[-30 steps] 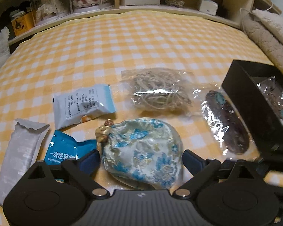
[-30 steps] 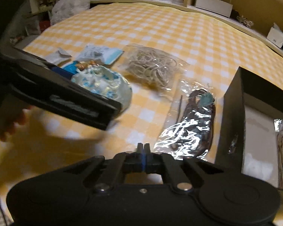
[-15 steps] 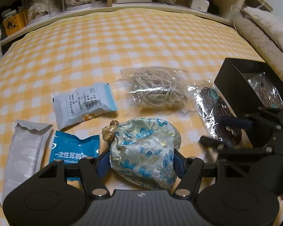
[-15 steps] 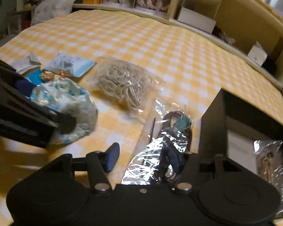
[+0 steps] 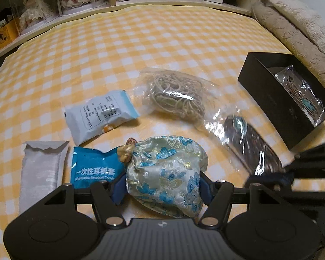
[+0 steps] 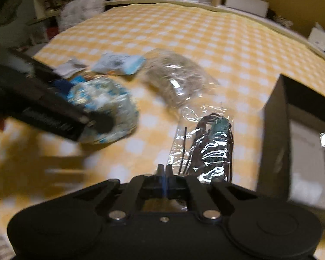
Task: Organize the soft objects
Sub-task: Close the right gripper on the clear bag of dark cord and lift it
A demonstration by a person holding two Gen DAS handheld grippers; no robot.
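My left gripper (image 5: 162, 186) is shut on a blue-flowered brocade pouch (image 5: 164, 171) and holds it a little above the yellow checked cloth; the pouch also shows in the right wrist view (image 6: 106, 110). My right gripper (image 6: 164, 179) is shut on the near edge of a clear bag holding a dark cord with a turquoise stone (image 6: 208, 143), which also shows in the left wrist view (image 5: 244, 143). A clear bag of beige cord (image 5: 175, 95) lies behind the pouch.
An open black box (image 5: 268, 95) with a bagged necklace inside stands at the right. A white-blue packet (image 5: 99, 114), a blue packet (image 5: 93, 166) and a silver sachet (image 5: 41, 171) lie at the left. Shelves line the far edge; a fleece blanket (image 5: 296, 28) lies far right.
My left gripper closed on the pouch and lifted it slightly. My right gripper opened, moved onto the dark-cord bag and shut on its edge.
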